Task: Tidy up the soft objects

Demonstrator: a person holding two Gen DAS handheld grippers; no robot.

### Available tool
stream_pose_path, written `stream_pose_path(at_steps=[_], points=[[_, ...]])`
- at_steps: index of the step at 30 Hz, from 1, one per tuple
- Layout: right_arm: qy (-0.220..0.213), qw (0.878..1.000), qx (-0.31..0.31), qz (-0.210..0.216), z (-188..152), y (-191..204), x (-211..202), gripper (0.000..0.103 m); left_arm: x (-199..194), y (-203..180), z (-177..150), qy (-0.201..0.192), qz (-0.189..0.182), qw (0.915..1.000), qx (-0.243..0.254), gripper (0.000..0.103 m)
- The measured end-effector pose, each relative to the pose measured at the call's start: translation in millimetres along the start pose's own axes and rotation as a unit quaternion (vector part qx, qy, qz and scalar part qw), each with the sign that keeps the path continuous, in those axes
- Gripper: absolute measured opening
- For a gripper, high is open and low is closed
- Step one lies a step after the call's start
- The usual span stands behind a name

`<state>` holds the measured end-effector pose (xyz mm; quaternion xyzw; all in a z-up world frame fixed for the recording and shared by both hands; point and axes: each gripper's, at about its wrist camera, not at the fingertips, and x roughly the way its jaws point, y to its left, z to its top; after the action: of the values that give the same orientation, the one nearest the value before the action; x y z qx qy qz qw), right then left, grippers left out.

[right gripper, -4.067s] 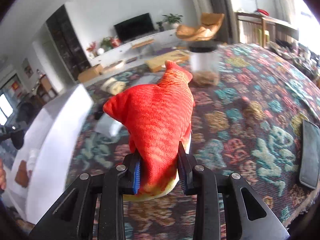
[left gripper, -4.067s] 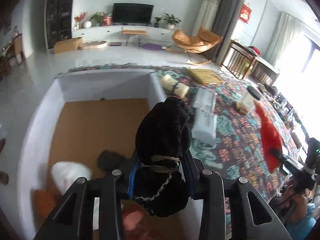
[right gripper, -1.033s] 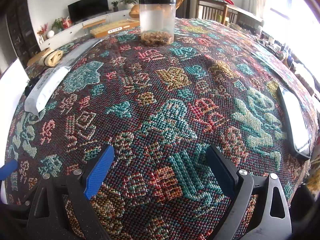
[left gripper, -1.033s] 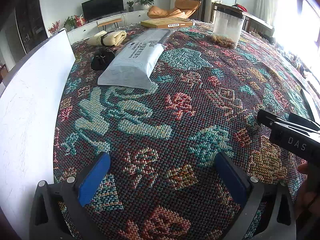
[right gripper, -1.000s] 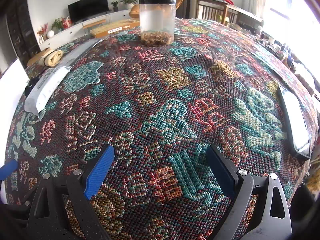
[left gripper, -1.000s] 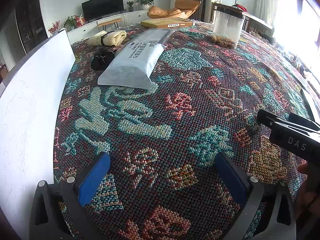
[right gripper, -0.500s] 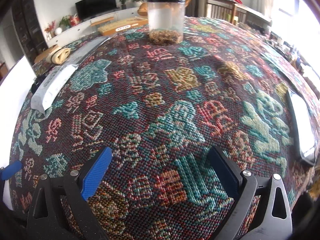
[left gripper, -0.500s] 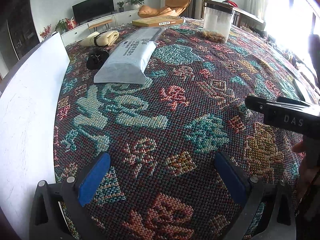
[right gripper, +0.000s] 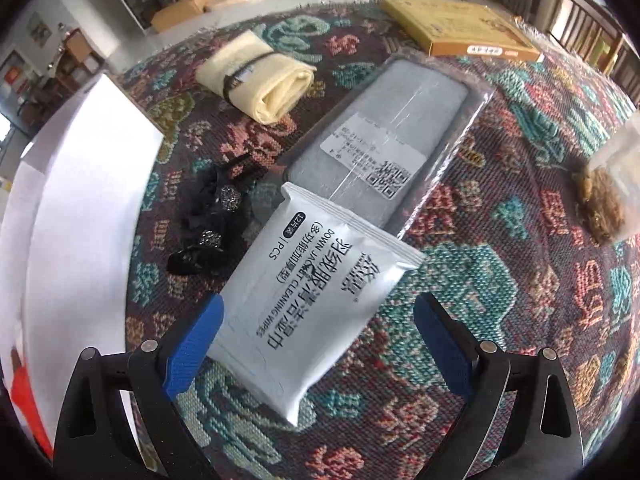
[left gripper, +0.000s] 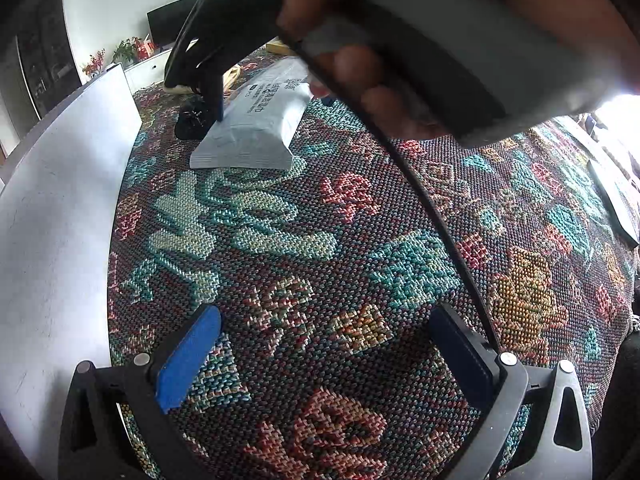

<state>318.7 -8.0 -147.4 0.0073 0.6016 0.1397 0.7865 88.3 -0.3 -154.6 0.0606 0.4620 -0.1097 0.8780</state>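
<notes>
Patterned woven tablecloth (right gripper: 472,264) covers the table | right gripper (right gripper: 316,344) spread wide, empty, straddling near end of white cleaning-wipes pouch (right gripper: 316,312) | black beaded fabric bow (right gripper: 208,224) just left of pouch, beside white box wall (right gripper: 80,208) | left gripper (left gripper: 324,356) wide open, empty, over bare cloth.

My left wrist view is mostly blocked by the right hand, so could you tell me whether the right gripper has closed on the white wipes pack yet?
Observer: No, the right gripper is open, its fingers straddling the near end of the wipes pack.
Operator: Thank you. What lies beyond the pack?
Observer: A grey item sealed in clear plastic, which the pack's far end overlaps.
Operator: Are any soft things lying farther back?
Observer: A cream cloth roll tied with a dark band, apart from the pack.
</notes>
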Motion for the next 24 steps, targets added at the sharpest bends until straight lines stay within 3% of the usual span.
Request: stream_pose_path(at_steps=[1, 4, 6, 9, 11, 15, 19, 22, 24], points=[[0.016, 1.0, 0.008, 0.01, -1, 4, 9, 0.1, 0, 0, 0, 0.0, 0.0, 1.0, 0.0, 0.103], [-0.008, 0.998, -0.053, -0.043, -11, 23, 15, 0.099, 0, 0, 0, 0.0, 0.001, 1.0, 0.0, 0.103], [-0.027, 0.992, -0.112, -0.051, -20, 26, 13, 0.094, 0, 1, 0, 0.0, 0.001, 1.0, 0.0, 0.103], [-0.029, 0.992, -0.118, -0.038, -32, 6, 1, 0.077, 0, 1, 0, 0.0, 0.001, 1.0, 0.0, 0.103], [-0.022, 0.991, -0.126, -0.04, -47, -12, -8, 0.076, 0, 1, 0, 0.0, 0.001, 1.0, 0.0, 0.103], [-0.023, 0.992, -0.126, -0.021, -98, -69, -28, 0.076, 0, 0, 0, 0.0, 0.001, 1.0, 0.0, 0.103], [-0.034, 0.993, -0.106, -0.031, -143, -148, -53, 0.077, 0, 1, 0, 0.0, 0.001, 1.0, 0.0, 0.103], [-0.05, 0.997, -0.047, -0.045, -144, -210, -64, 0.075, 1, 1, 0, -0.001, 0.001, 1.0, 0.0, 0.103], [-0.061, 0.995, -0.009, -0.08, -123, -250, -65, 0.076, 0, 2, 0, -0.001, 0.002, 1.0, 0.0, 0.103]])
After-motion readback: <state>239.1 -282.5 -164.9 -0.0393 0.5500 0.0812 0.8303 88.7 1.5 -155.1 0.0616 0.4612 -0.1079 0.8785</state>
